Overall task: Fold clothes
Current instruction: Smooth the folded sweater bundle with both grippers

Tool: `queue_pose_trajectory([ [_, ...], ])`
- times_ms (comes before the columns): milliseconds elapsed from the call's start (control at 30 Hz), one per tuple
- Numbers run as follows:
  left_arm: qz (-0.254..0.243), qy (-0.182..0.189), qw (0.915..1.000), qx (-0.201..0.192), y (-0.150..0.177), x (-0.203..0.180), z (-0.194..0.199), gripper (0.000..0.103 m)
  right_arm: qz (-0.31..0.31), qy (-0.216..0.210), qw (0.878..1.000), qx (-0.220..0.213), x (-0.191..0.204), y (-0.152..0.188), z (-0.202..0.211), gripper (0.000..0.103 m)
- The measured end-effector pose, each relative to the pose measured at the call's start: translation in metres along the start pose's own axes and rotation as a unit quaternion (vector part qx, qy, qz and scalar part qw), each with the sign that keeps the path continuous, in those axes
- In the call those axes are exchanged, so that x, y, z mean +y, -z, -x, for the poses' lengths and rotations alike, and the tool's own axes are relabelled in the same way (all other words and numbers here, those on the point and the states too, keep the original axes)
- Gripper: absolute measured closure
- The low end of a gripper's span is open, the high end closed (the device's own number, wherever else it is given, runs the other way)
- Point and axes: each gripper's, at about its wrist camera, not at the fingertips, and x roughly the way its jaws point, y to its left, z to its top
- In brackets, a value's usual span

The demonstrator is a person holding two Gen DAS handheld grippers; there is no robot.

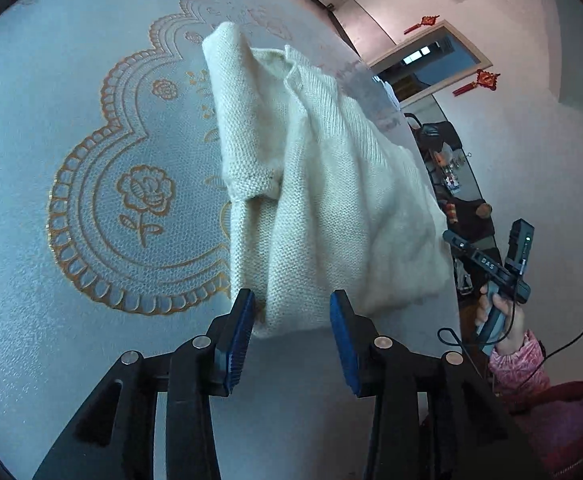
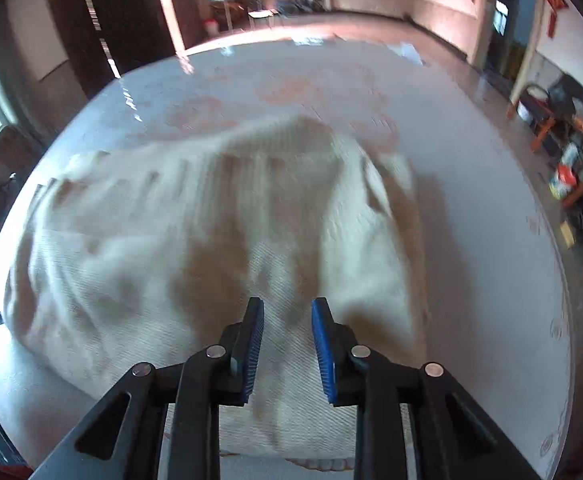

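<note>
Cream knit sweater [image 1: 323, 184] partly folded, bunched on table [image 1: 51, 360]; left gripper [image 1: 291, 332] and right gripper [image 2: 287, 348] both part open, holding nothing; smoothing, final fold left

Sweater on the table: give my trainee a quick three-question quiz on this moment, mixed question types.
1. True or false: the left gripper is clamped shut on the cream sweater.
2. What does the sweater lie on? A bare wood, B tablecloth with orange floral lace print, C floor.
3. In the left wrist view, what shows at the right edge past the table?

Key: 1 false, its blue pads stand apart and clear of the knit. 2 B. 3 A hand in a pink sleeve holding the right gripper.
</note>
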Motion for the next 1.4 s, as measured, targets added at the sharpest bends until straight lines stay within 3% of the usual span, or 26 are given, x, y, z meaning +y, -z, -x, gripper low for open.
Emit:
queue_pose_trajectory([
  [67, -0.003, 0.005, 1.0, -0.007, -0.003, 0.0, 0.001, 0.062, 0.059, -0.053, 0.997, -0.017, 0.041, -0.018, 0.009, 0.078],
  [167, -0.024, 0.017, 0.9996, -0.002, -0.016, -0.006, -0.007, 0.062, 0.147, -0.124, 0.981, 0.01, 0.114, -0.045, -0.005, 0.078],
  [267, -0.062, 0.034, 0.9969, 0.032, -0.033, -0.015, -0.026, 0.062, 0.207, -0.137, 0.968, 0.034, 0.173, -0.068, -0.036, 0.079],
  [500, -0.118, 0.114, 0.9765, 0.139, -0.039, -0.023, -0.05, 0.062, 0.25, -0.12, 0.953, 0.12, 0.231, -0.099, -0.097, 0.079],
  [567, -0.146, 0.113, 0.9664, 0.179, -0.032, -0.026, -0.052, 0.062, 0.256, -0.076, 0.951, 0.155, 0.239, -0.098, -0.113, 0.079],
  [633, -0.173, 0.105, 0.9551, 0.216, -0.022, -0.027, -0.049, 0.062, 0.249, -0.064, 0.952, 0.166, 0.238, -0.094, -0.122, 0.076],
  [733, -0.19, 0.106, 0.9492, 0.227, -0.015, -0.022, -0.028, 0.062, 0.26, -0.046, 0.949, 0.171, 0.243, -0.09, -0.125, 0.076],
  [833, -0.186, 0.102, 0.9536, 0.213, -0.018, -0.013, -0.002, 0.062, 0.272, -0.035, 0.946, 0.173, 0.247, -0.086, -0.125, 0.076],
  [1000, -0.178, 0.069, 0.9605, 0.203, -0.014, 0.013, 0.03, 0.062, 0.24, -0.054, 0.954, 0.171, 0.236, -0.088, -0.125, 0.075],
  [1200, -0.16, 0.091, 0.978, 0.099, -0.035, -0.007, 0.035, 0.059, 0.197, -0.089, 0.968, 0.127, 0.222, -0.091, -0.105, 0.075],
  [1267, -0.163, 0.092, 0.9789, 0.083, -0.039, -0.015, 0.023, 0.057, 0.162, -0.127, 0.975, 0.088, 0.217, -0.095, -0.086, 0.075],
  [1300, -0.163, 0.074, 0.9801, 0.085, -0.042, -0.014, 0.014, 0.056, 0.146, -0.147, 0.975, 0.074, 0.215, -0.096, -0.077, 0.075],
  [1367, -0.153, 0.047, 0.982, 0.1, -0.045, -0.008, -0.005, 0.056, 0.146, -0.182, 0.968, 0.087, 0.225, -0.097, -0.072, 0.075],
  [1400, -0.145, 0.055, 0.9826, 0.101, -0.046, -0.005, -0.008, 0.056, 0.148, -0.197, 0.965, 0.094, 0.23, -0.097, -0.071, 0.075],
])
